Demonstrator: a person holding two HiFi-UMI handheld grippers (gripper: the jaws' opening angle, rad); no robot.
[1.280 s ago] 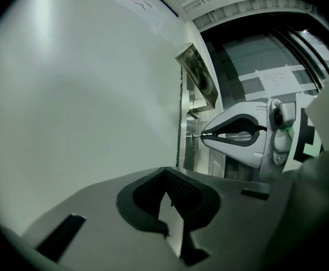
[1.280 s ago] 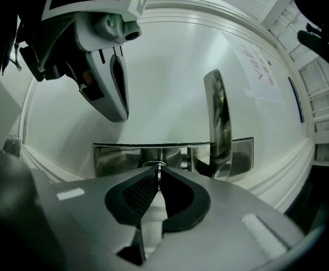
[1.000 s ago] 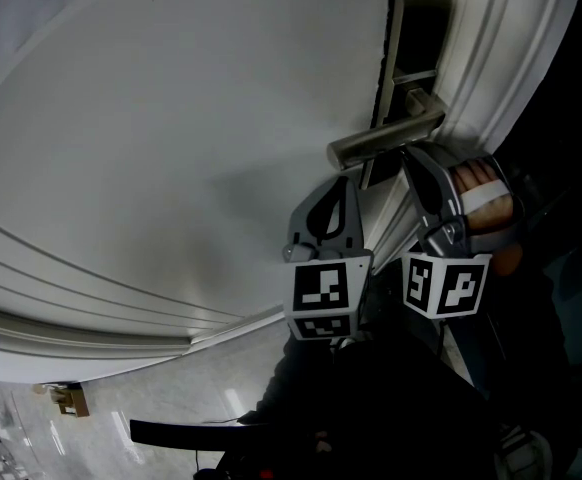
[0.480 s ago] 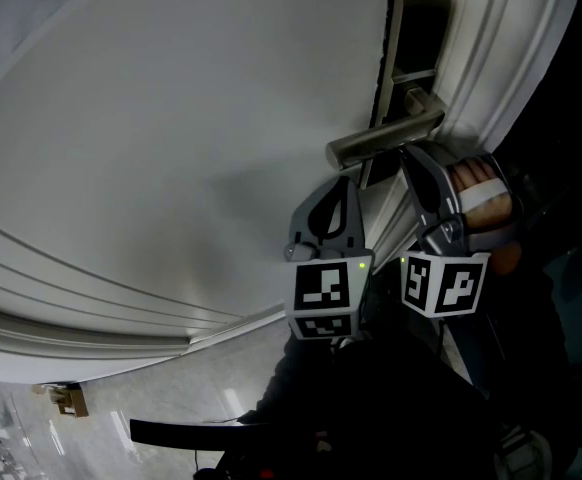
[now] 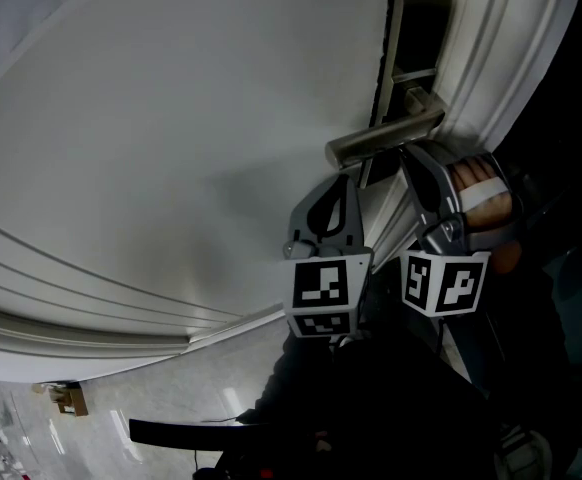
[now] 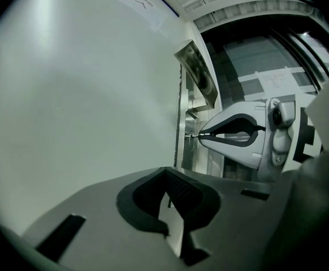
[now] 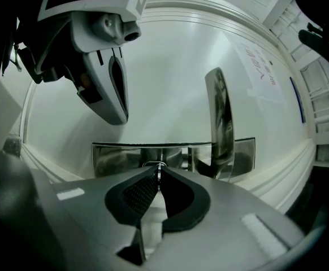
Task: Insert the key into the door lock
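No movement: white door [image 5: 171,148] (shiny floor [image 5: 176,408])

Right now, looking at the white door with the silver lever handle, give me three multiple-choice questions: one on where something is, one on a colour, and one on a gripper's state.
1. Where does the right gripper point?
A. at the silver metal lock plate that carries the silver lever handle
B. at the floor
C. at the left gripper

2. What colour is the door?
A. brown
B. white
C. red

3. How do the right gripper's jaws stand?
A. wide apart and empty
B. shut on the thin metal key
C. shut around the lever handle

Answers:
1. A, because the right gripper view shows the plate straight ahead of the jaw tips.
2. B, because the panel is plain white in every view.
3. B, because the key's edge shows pinched between the pads.
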